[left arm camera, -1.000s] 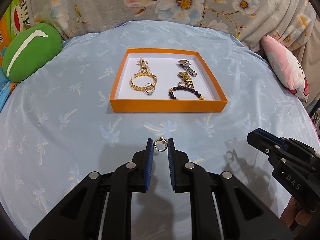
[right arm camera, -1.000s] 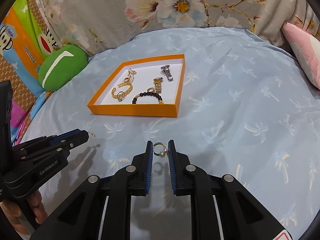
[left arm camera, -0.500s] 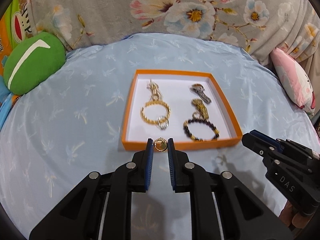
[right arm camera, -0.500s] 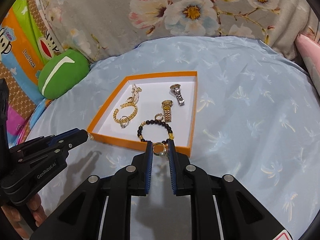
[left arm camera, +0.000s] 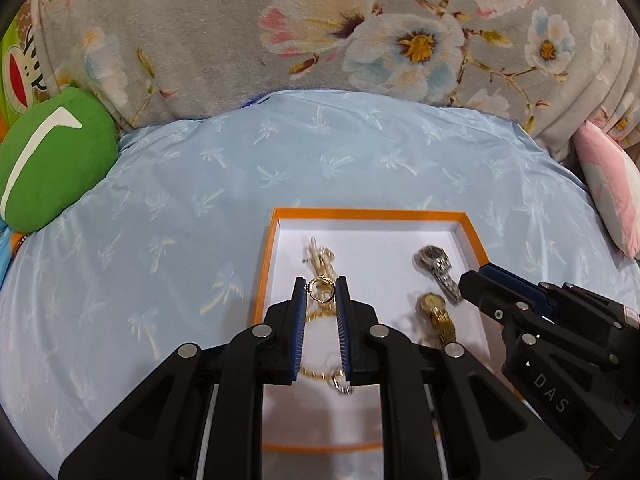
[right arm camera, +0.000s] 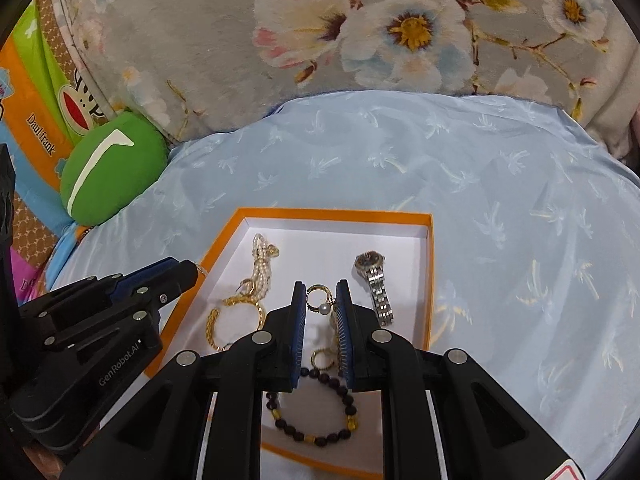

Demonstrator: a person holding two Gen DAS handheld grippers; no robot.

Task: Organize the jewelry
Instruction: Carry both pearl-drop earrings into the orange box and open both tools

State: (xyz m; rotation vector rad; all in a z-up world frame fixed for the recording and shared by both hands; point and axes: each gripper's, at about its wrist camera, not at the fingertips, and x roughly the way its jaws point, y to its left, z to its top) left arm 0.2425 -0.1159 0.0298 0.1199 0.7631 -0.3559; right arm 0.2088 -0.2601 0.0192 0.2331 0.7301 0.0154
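An orange tray with a white floor [left arm camera: 276, 216] [right arm camera: 430, 248] lies on the blue cloth. My left gripper [left arm camera: 321, 289] is shut on a small gold ring [left arm camera: 321, 289] and holds it over the tray's left half. My right gripper [right arm camera: 319, 296] is shut on a gold ring with a pearl [right arm camera: 320, 300] over the tray's middle. In the tray lie a silver watch [right arm camera: 374, 284], a gold watch [left arm camera: 434, 312], a pearl and gold chain [right arm camera: 260, 260], a gold bracelet [right arm camera: 224, 320] and a dark bead bracelet [right arm camera: 312, 424]. Each gripper shows in the other's view.
A green cushion [left arm camera: 48, 160] lies at the far left and a pink pillow [left arm camera: 612, 192] at the far right. A floral blanket [left arm camera: 360, 32] rises behind the bed. Bare blue cloth [right arm camera: 520, 240] lies right of the tray.
Both grippers have moved forward from the cloth in front of the tray to above the tray, each still holding its ring.
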